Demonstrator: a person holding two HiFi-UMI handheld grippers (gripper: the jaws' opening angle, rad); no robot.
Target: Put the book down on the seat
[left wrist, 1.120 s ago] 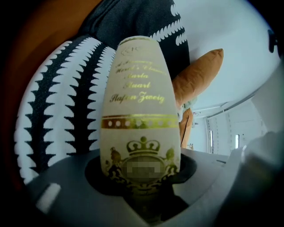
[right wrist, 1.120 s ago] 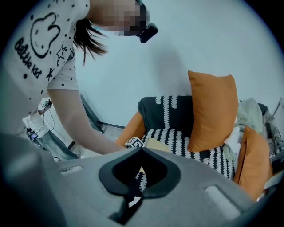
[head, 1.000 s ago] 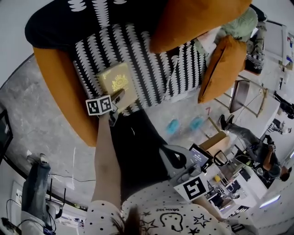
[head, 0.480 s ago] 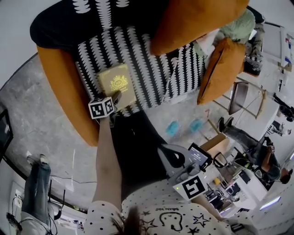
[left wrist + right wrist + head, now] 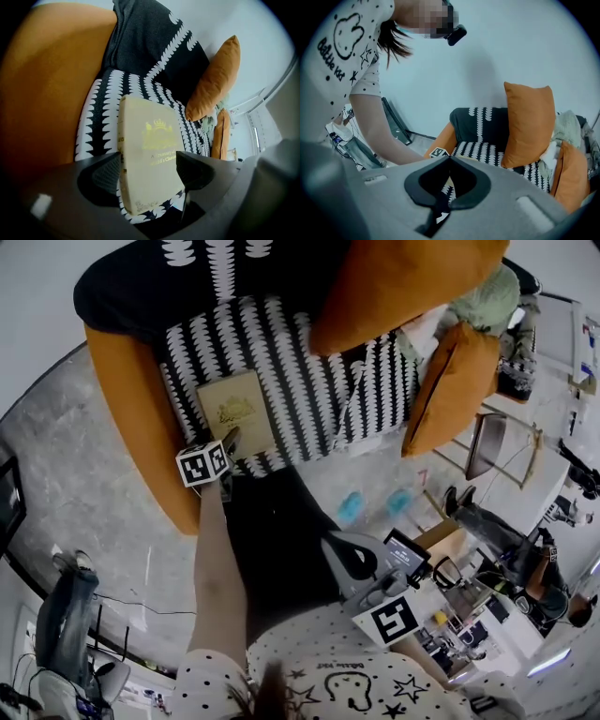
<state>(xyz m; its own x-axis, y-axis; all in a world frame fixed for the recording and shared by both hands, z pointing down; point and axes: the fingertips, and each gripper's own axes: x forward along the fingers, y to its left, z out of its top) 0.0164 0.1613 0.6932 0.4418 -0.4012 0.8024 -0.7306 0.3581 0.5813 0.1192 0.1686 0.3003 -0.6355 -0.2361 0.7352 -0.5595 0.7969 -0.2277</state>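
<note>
Jaws of the left gripper (image 5: 147, 172) are standing as wide apart as they go, having just been opening, and they are gripping nothing. The book (image 5: 146, 140) is lying between them without being pinched. One black pad is sitting just beside its spine edge and the other is hanging over the near right part of its cover. Whether either pad is brushing the book is hard to tell. The book is resting flat, cover up, on the black-and-white patterned seat (image 5: 300, 362) of the armchair, close to the orange arm (image 5: 141, 418) and near the seat's front edge.

Further back, the right gripper (image 5: 449, 159) is hovering over the person's lap, well apart from the book. Its jaws are meeting at the tips and holding nothing.

The left gripper's own body is covering the book's nearest corners. The jaw over the cover is cutting off the end of the gold title. In the head view that gripper is overlapping the book's near edge. A large orange cushion (image 5: 403, 287) is leaning against the chair back, hiding part of the seat.
</note>
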